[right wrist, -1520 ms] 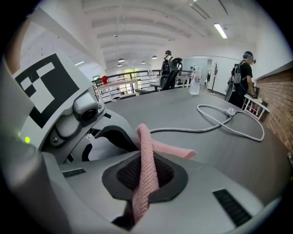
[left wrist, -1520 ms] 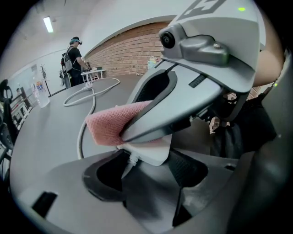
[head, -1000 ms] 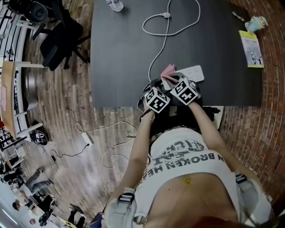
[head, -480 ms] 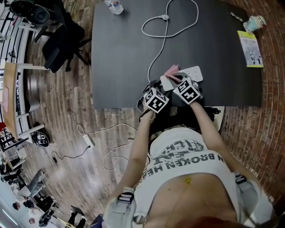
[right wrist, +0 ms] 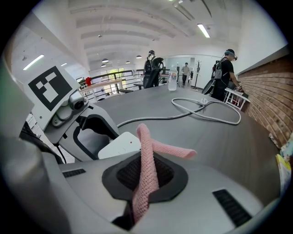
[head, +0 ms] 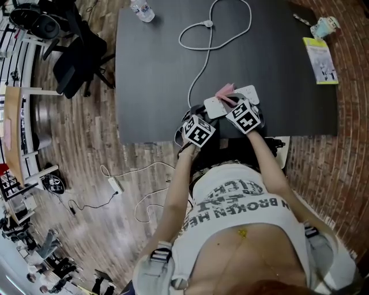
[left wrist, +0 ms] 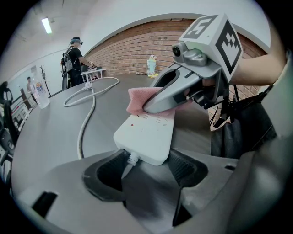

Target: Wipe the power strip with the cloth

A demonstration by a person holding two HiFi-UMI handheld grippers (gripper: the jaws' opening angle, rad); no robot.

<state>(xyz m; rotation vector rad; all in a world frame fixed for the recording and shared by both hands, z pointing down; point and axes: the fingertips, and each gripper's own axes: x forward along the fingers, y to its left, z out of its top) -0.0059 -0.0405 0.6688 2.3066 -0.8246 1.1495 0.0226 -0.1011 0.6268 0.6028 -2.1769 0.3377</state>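
The left gripper has its jaws closed on the near end of the white power strip, the end where the cord comes out. The strip reaches away from the jaws over the dark table, close to its near edge and right of the middle. The right gripper has its jaws pressed together on a pink cloth, which rises from between them and folds over to the right. In the left gripper view, this gripper lies across the far part of the strip with the cloth under it, touching the strip's top face. The cord runs up the table and loops near the far edge. A water bottle stands at the far left corner. A yellow booklet lies near the far right corner. A black office chair stands on the wood floor to the left of the table.
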